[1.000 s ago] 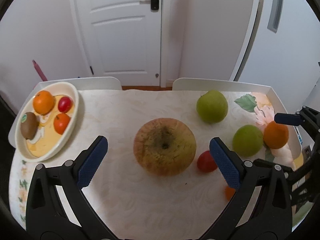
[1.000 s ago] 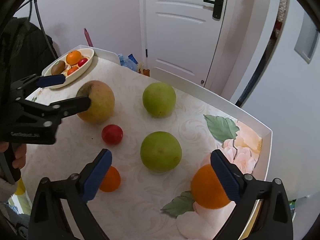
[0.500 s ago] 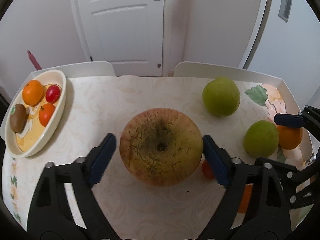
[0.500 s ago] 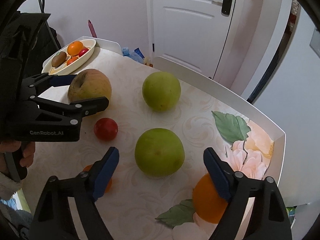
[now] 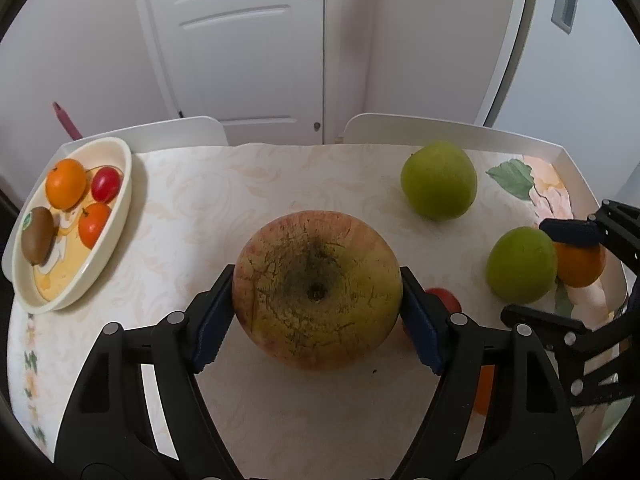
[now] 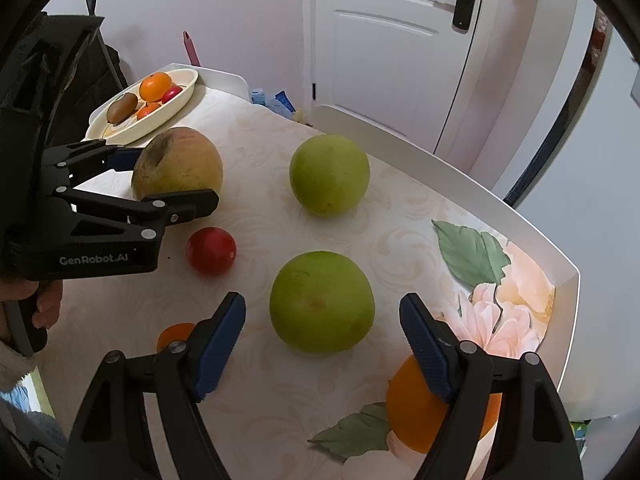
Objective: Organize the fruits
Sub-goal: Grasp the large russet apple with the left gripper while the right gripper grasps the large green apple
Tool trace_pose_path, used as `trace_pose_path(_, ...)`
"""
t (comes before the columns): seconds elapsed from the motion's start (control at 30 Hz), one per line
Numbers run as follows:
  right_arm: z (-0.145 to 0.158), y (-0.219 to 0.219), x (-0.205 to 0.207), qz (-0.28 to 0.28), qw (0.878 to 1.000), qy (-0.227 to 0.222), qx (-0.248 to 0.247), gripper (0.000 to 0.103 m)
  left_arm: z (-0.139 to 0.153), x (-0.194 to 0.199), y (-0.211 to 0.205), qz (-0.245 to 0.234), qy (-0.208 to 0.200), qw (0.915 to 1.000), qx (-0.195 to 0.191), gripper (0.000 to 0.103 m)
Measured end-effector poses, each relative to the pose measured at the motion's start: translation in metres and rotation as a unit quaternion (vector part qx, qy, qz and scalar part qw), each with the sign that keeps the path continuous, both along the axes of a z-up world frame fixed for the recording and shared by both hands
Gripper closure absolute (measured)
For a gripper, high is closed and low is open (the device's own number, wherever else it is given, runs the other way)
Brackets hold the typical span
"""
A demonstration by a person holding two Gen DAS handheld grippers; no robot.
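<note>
While my left tool (image 5: 318, 312) has just been closing, its pads now press both sides of the big russet apple (image 5: 317, 290) on the bench (image 5: 256, 184) | my right tool (image 6: 322, 338), also just closing, straddles the near green apple (image 6: 322, 302) with gaps either side | dish (image 5: 116, 216) of small fruit far left.

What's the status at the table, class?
Left gripper clamped on big apple. Right gripper open around green apple, closing. Nothing blocking.

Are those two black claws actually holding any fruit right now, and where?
The left gripper pinches the big apple at its sides; the right gripper's jaws straddle a green fruit, not touching.
</note>
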State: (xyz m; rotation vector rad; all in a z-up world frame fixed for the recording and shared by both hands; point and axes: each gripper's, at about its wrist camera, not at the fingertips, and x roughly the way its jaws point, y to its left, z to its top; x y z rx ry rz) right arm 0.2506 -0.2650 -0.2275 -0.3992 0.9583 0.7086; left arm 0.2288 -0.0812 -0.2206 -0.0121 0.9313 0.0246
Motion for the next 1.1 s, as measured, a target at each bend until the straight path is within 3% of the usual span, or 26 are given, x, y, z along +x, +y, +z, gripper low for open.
trace_pose_path(0.3,-0.004,0.006,0.001,0.011,1.000,-0.006,-0.011,0.038,0.000,-0.013,0.006,0.009,0.002,1.0000,-0.001,0.022)
trace_pose_path(0.53,-0.006,0.008,0.000,0.013,1.000,-0.009,-0.022,0.054,0.005,-0.021,0.010,0.015,0.000,0.9999,0.000,0.022)
trace_pose_path(0.8,0.000,0.009,-0.005,0.013,1.000,-0.015,-0.024,0.054,0.020,-0.033,0.016,0.023,-0.008,0.9997,0.000,0.022)
trace_pose_path(1.1,0.030,0.014,-0.018,0.004,1.000,-0.026,-0.002,0.054,0.051,-0.057,0.036,0.042,-0.023,0.9988,-0.004,0.022)
